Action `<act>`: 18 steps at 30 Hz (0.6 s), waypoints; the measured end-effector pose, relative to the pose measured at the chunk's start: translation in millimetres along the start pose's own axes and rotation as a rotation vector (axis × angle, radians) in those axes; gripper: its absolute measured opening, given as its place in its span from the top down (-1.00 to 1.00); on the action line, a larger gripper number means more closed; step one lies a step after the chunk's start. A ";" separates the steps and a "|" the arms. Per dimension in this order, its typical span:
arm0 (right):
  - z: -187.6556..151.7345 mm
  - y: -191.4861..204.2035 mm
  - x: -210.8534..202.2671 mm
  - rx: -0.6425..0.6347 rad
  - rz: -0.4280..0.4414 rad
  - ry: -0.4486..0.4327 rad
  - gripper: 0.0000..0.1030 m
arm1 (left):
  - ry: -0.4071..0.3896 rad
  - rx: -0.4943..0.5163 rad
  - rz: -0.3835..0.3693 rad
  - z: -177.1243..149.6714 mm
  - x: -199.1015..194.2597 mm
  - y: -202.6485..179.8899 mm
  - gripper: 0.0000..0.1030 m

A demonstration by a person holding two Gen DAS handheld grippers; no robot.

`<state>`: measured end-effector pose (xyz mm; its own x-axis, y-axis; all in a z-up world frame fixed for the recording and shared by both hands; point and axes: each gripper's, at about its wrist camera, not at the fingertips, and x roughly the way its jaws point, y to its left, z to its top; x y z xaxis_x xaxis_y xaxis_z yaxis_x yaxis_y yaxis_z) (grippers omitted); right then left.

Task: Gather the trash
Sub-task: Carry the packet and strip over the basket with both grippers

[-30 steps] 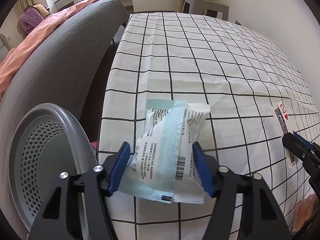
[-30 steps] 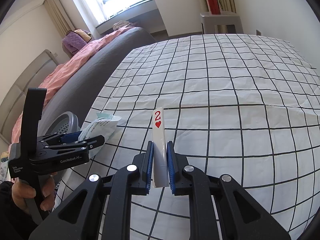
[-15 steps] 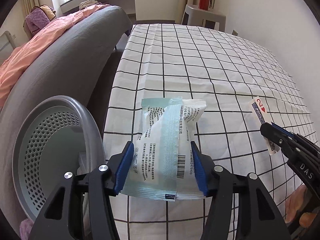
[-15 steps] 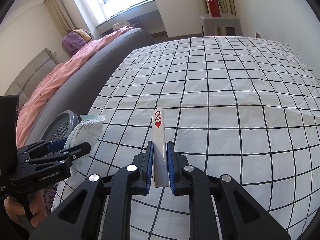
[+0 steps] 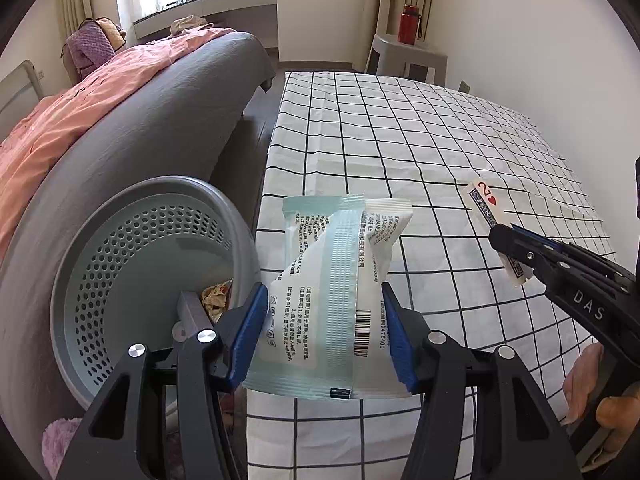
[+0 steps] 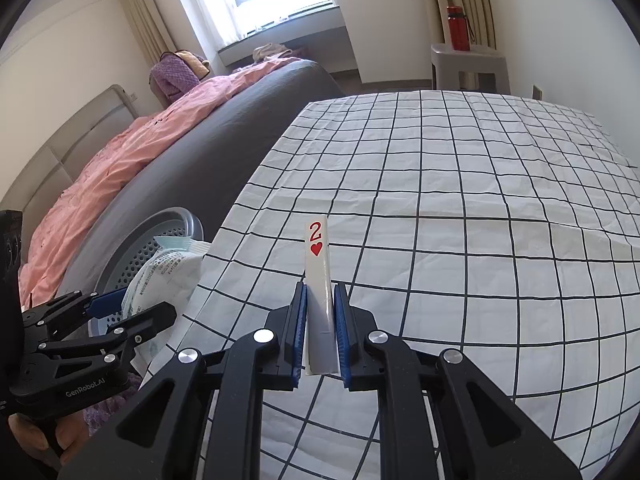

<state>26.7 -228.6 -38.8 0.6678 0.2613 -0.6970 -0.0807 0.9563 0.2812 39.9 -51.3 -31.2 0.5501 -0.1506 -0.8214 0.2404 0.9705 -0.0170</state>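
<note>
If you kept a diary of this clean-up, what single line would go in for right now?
left hand-held gripper: shut on wrapper | right hand-held gripper: shut on playing card | waste basket: beside table, some trash inside

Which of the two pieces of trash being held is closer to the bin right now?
The white and teal wrapper in the left gripper: it hangs right beside the grey perforated bin, while the two of hearts card stays over the checked cloth.
</note>
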 end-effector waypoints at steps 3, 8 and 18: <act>-0.5 12.4 -4.8 -0.015 -0.008 -0.010 0.72 | -0.010 -0.018 -0.001 -7.9 -8.3 13.3 -0.06; -6.3 34.7 -4.3 -0.024 -0.004 -0.006 0.72 | -0.029 -0.051 0.011 -17.0 -19.5 39.6 -0.06; -13.7 95.3 20.7 -0.062 0.049 0.035 0.72 | -0.068 -0.132 0.086 -26.2 -29.5 110.6 -0.06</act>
<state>22.7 -130.2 -35.5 0.6356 0.3113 -0.7065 -0.1588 0.9483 0.2750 29.3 65.4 -23.7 0.6179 -0.0740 -0.7827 0.0854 0.9960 -0.0268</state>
